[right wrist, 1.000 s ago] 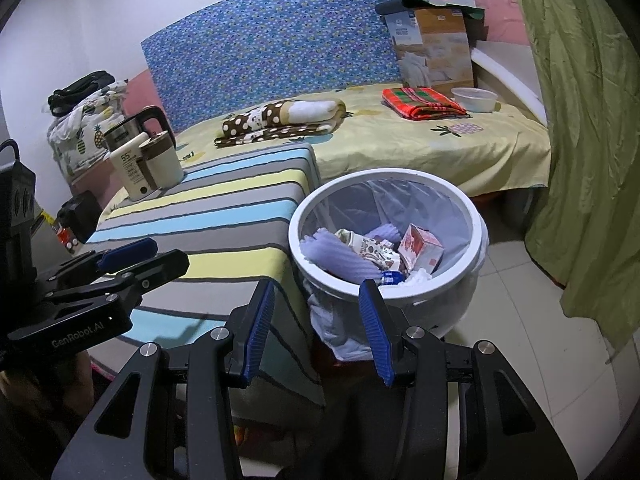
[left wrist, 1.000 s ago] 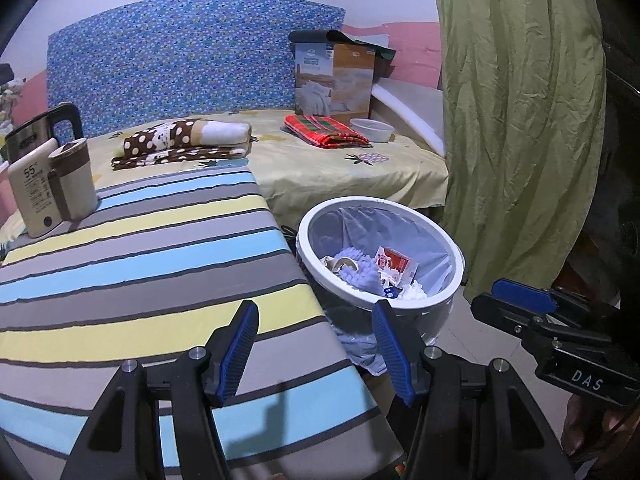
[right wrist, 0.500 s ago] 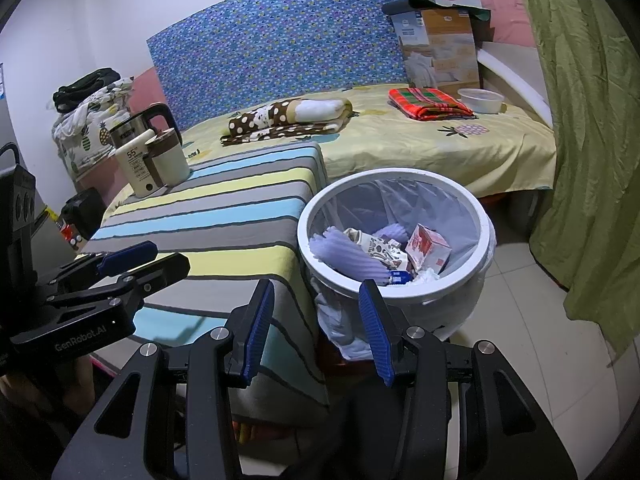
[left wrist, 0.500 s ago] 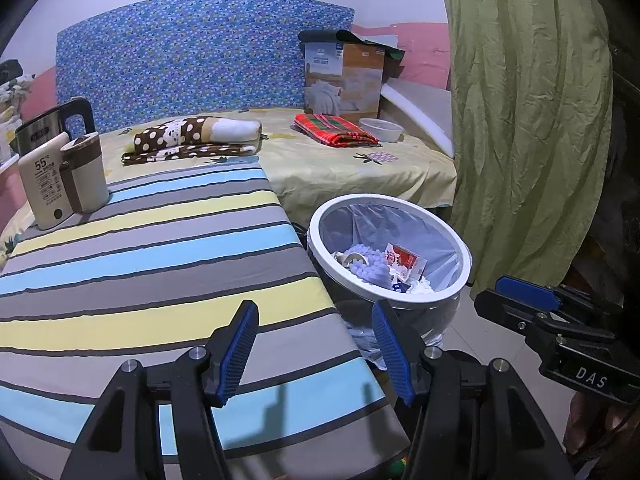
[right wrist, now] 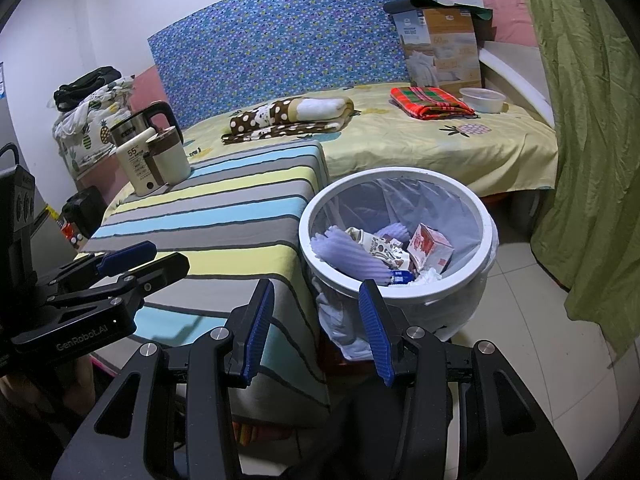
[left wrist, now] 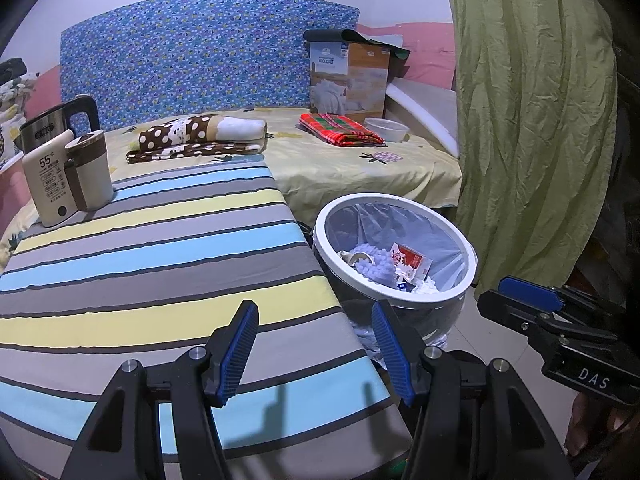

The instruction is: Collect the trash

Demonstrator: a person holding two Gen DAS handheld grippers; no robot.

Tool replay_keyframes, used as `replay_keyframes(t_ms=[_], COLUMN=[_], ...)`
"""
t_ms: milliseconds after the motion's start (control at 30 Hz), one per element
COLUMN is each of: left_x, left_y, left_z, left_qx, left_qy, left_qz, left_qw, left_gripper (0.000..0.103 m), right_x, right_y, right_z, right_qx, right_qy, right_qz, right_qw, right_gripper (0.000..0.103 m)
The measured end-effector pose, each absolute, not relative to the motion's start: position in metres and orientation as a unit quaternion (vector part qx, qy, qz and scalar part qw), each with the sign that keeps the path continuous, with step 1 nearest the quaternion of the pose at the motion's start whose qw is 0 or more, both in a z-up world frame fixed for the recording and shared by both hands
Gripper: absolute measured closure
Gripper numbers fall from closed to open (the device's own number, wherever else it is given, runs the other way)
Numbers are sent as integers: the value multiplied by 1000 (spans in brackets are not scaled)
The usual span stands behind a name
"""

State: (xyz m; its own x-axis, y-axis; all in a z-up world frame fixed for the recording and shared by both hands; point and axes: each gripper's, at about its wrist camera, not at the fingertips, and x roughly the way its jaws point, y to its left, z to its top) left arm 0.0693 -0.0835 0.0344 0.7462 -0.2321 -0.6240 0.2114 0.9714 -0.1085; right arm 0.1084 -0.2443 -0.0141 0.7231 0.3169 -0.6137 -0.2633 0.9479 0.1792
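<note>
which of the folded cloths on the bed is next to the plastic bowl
The red plaid cloth, beside the bowl; the brown polka-dot blanket lies apart toward the kettle side.

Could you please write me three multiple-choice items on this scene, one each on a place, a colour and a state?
1. Where is the trash bin?
A. on the bed
B. on the floor beside the striped table
C. on the striped table

2. What colour is the curtain?
A. green
B. red
C. white

3. How are the two hand-held grippers?
A. both clamped on trash
B. one open, one holding a carton
C. both open and empty

Answers:
1 B: the bin stands on the floor tiles beside the striped table.
2 A: the cloth hanging on the right is olive green.
3 C: the left hand-held gripper and the right hand-held gripper show spread fingers with nothing between them.
</note>
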Motion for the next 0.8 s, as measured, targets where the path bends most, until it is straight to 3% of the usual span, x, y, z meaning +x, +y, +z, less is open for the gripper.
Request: replay_keyframes(t_ms=[800], left_x=[70], left_y=[-82], left_z=[36], left_qx=[-12], left_qy=[337], left_qz=[-111], left_qw=[935], left_gripper=[44], right_x=[108], right_y=[-240], right_z=[-14], right_qx=[39], right_qy=[337], right_qz=[158], right_qw=[927], right_gripper=[57])
